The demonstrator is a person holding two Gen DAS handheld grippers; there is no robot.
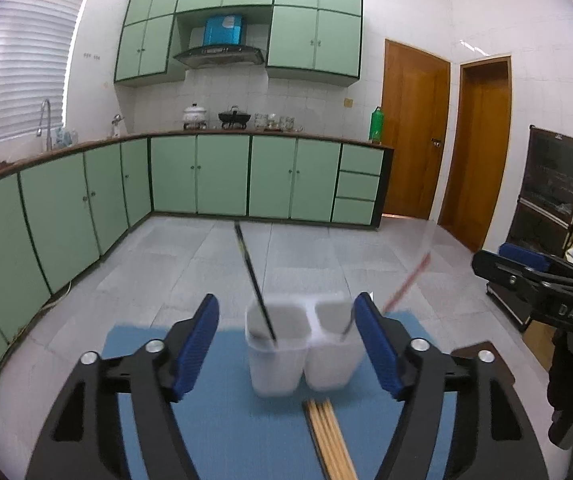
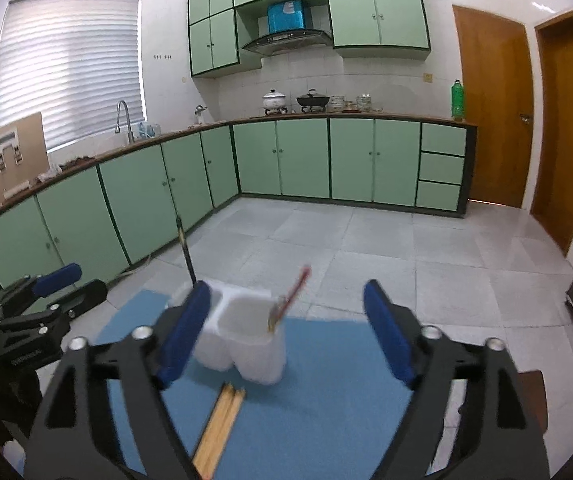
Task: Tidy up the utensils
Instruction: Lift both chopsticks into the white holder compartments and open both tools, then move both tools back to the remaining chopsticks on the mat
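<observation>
A white two-compartment holder (image 1: 300, 350) (image 2: 242, 340) stands on a blue mat (image 1: 222, 432) (image 2: 326, 420). A black chopstick (image 1: 254, 276) (image 2: 185, 252) leans in its left compartment. A blurred red-tipped chopstick (image 1: 404, 284) (image 2: 290, 300) leans in the right compartment. Several wooden chopsticks (image 1: 330, 440) (image 2: 220, 426) lie on the mat in front of the holder. My left gripper (image 1: 286, 350) is open and empty, just short of the holder. My right gripper (image 2: 286, 332) is open and empty, near the holder's right side. Each gripper shows at the edge of the other view.
The mat lies on a brown table (image 1: 498, 364) (image 2: 534, 392). Beyond is a tiled floor (image 2: 366, 248), green kitchen cabinets (image 1: 222, 176) and two wooden doors (image 1: 414, 136). A black case (image 1: 554, 192) stands at the right.
</observation>
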